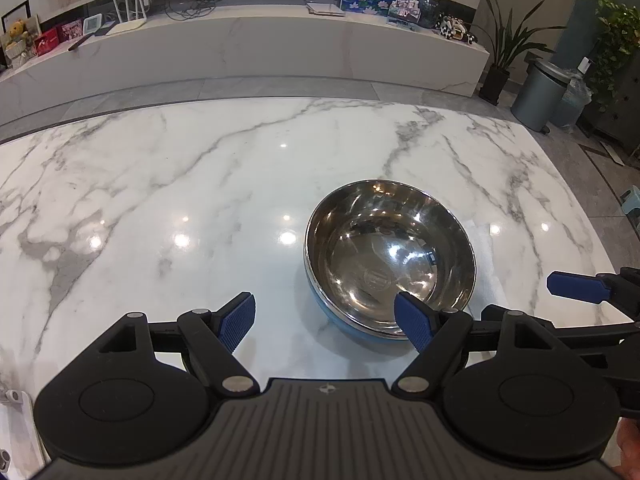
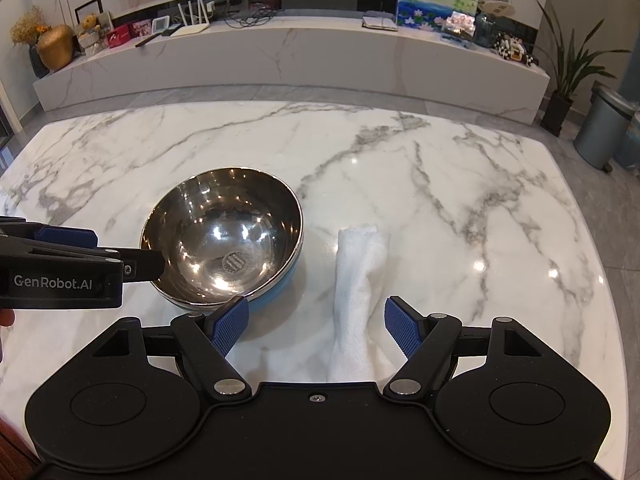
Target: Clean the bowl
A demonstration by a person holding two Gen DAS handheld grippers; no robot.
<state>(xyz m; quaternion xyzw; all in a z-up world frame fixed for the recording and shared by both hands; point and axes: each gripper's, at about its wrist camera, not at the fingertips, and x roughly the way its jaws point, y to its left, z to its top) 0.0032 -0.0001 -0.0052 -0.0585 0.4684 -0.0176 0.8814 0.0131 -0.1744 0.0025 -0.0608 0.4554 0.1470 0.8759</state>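
Note:
A steel bowl point(image 1: 390, 256) with a blue outside stands upright on the marble table point(image 1: 180, 200). My left gripper point(image 1: 326, 320) is open just before it, with its right pad point(image 1: 412, 322) over the bowl's near rim and nothing between the fingers. In the right wrist view the bowl point(image 2: 224, 240) is at left, and a black finger point(image 2: 140, 264) of the left gripper reaches its left rim. A rolled white towel point(image 2: 356, 300) lies to the right of the bowl, running between the fingers of my open right gripper point(image 2: 316, 326); the pads do not press on it.
The table's far edge point(image 2: 280, 104) gives onto a grey floor and a long marble ledge point(image 2: 280, 52) with pictures, a router and ornaments. A grey bin point(image 2: 600, 128) and potted plants point(image 2: 568, 68) stand at right. A blue pad point(image 1: 576, 288) of the right gripper shows at the left view's right edge.

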